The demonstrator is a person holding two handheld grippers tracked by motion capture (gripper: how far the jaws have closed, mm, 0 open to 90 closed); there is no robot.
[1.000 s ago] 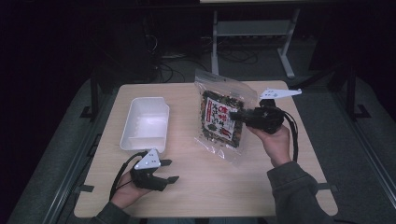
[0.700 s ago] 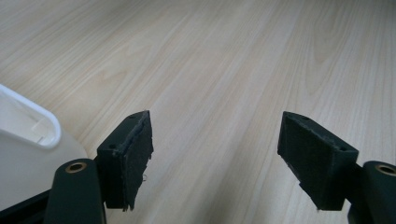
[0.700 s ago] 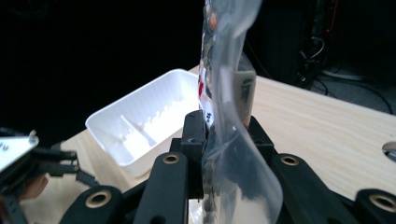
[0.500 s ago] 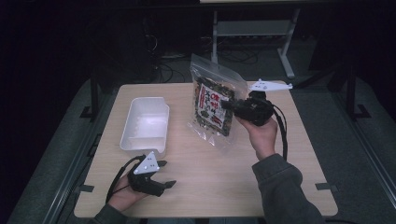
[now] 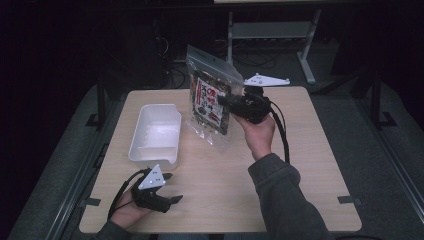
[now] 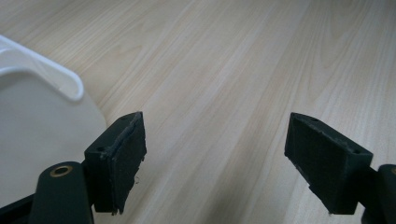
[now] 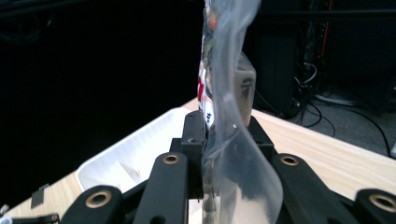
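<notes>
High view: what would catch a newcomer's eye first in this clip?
The right gripper holds a clear zip bag of printed snack packets upright above the far middle of the wooden table. Beside it to the left stands a white plastic tub; the left gripper rests open near the table's front-left edge.

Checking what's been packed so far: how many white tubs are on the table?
1. The white tub sits on the table's left half, beside the snack bag that the right claw holds upright. Its inside looks empty.
</notes>
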